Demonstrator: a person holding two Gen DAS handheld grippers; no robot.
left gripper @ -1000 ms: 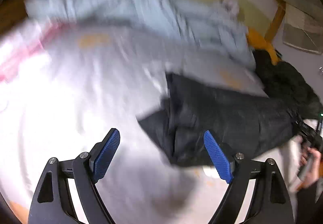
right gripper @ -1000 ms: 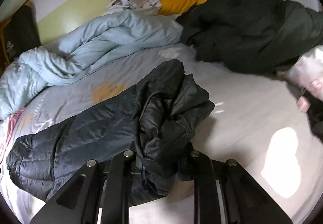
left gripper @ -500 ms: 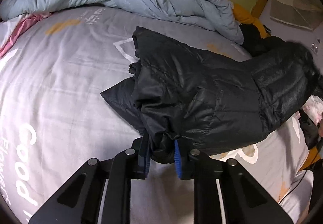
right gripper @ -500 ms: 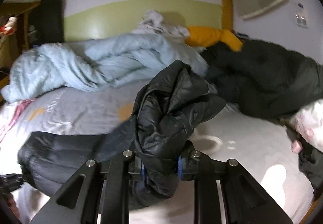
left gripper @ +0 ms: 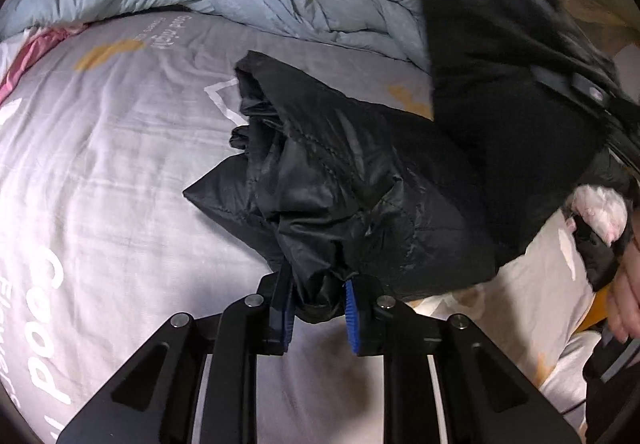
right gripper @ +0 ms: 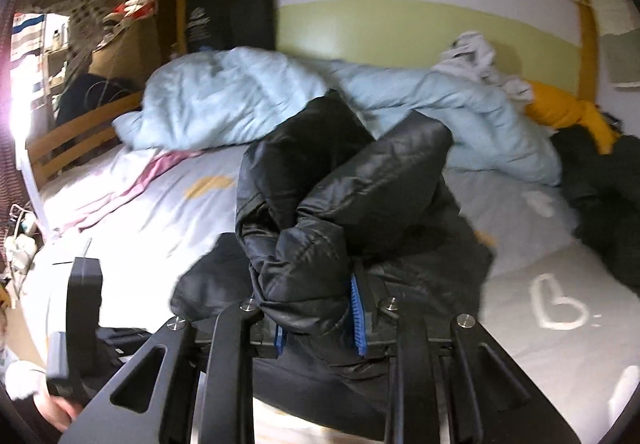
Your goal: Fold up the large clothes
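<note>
A black quilted puffer jacket [left gripper: 360, 180] lies on the grey printed bedsheet [left gripper: 100, 164]. My left gripper [left gripper: 318, 308] is shut on a bunched edge of the jacket, low over the sheet. My right gripper [right gripper: 318, 320] is shut on another bunched part of the same jacket [right gripper: 340, 196] and holds it raised above the bed. In the left wrist view the raised part hangs as a dark blurred flap [left gripper: 500, 64] at the upper right, with the right gripper's black frame behind it.
A crumpled light blue duvet [right gripper: 248, 100] lies along the far side of the bed. A dark coat [right gripper: 600, 172] and an orange pillow [right gripper: 568, 112] lie at the far right. Wooden rails [right gripper: 72, 140] edge the bed at left. The left gripper's handle [right gripper: 84, 308] shows at lower left.
My left gripper went from open to shut on the jacket's edge. My right gripper lifted its part of the jacket up and over toward the left end.
</note>
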